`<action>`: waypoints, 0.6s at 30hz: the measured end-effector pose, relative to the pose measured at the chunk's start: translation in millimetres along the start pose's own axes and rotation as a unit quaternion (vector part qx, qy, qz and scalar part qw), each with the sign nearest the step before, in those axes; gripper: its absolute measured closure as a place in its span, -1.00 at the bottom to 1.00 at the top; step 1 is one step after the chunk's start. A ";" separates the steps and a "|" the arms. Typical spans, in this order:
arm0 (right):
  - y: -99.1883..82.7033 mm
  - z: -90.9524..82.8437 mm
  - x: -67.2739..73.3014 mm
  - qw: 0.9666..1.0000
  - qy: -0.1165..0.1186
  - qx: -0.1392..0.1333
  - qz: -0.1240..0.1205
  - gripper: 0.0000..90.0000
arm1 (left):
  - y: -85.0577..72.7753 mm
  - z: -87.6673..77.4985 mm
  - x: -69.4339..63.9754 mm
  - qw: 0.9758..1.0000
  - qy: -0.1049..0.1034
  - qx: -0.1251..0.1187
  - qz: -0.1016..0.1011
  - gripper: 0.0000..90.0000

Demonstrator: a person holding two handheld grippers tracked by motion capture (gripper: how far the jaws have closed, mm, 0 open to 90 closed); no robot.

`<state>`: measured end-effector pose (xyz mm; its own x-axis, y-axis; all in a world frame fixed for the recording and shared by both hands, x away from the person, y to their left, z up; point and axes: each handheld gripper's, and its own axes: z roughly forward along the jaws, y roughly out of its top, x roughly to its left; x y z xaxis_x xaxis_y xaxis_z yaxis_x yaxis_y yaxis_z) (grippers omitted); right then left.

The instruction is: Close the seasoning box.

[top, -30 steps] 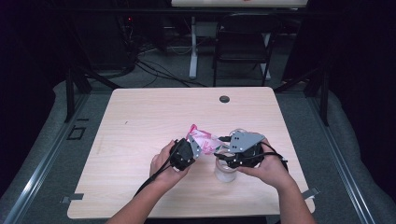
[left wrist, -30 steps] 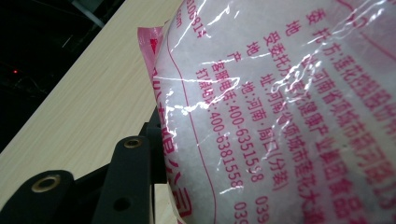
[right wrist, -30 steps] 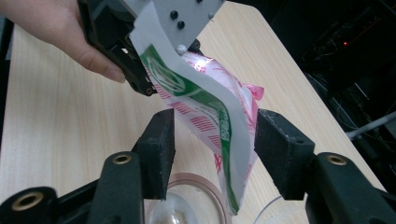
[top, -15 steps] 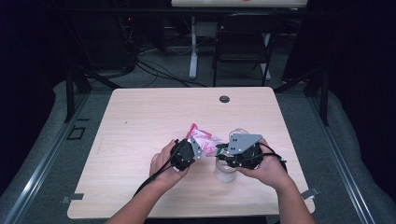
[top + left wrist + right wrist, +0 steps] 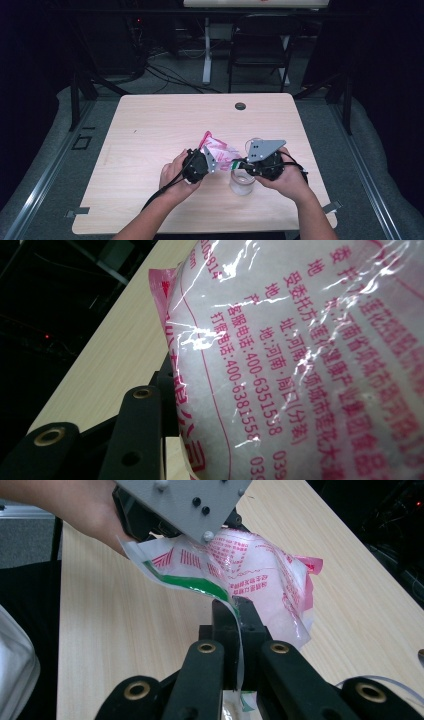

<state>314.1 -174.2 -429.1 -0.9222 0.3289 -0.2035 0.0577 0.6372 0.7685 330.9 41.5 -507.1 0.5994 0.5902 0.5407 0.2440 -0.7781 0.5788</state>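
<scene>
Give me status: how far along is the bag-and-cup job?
Done: both grippers have the plastic bag off the table; the left gripper holds its body, the right gripper is shut on the green-edged corner. In hand: the bag hangs just above and left of the clear cup. Left, probably: opening that corner and pouring. I cannot tell if the bag is open or the cup holds anything.

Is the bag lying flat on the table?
No, the bag is held up off the table between the left tongs and right tongs.
</scene>
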 end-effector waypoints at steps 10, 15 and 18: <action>-2.0 -1.5 -3.9 1.000 0.010 -0.002 0.029 1.00 | -1.2 -3.1 -2.5 1.000 0.008 -0.008 0.020 0.28; -4.0 -1.5 -7.9 0.999 0.016 -0.007 0.051 1.00 | -1.1 -3.9 -2.7 1.000 0.013 -0.013 0.024 0.29; -5.1 -2.1 -10.0 0.998 0.017 -0.010 0.063 1.00 | -0.4 -5.1 -3.1 0.999 0.015 -0.014 0.030 0.29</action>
<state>322.2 -182.2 -429.8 -0.9204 0.3819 -0.0843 0.1666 0.5778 0.7990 325.1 41.0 -505.9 0.5890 0.5494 0.5926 0.1874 -0.8062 0.5611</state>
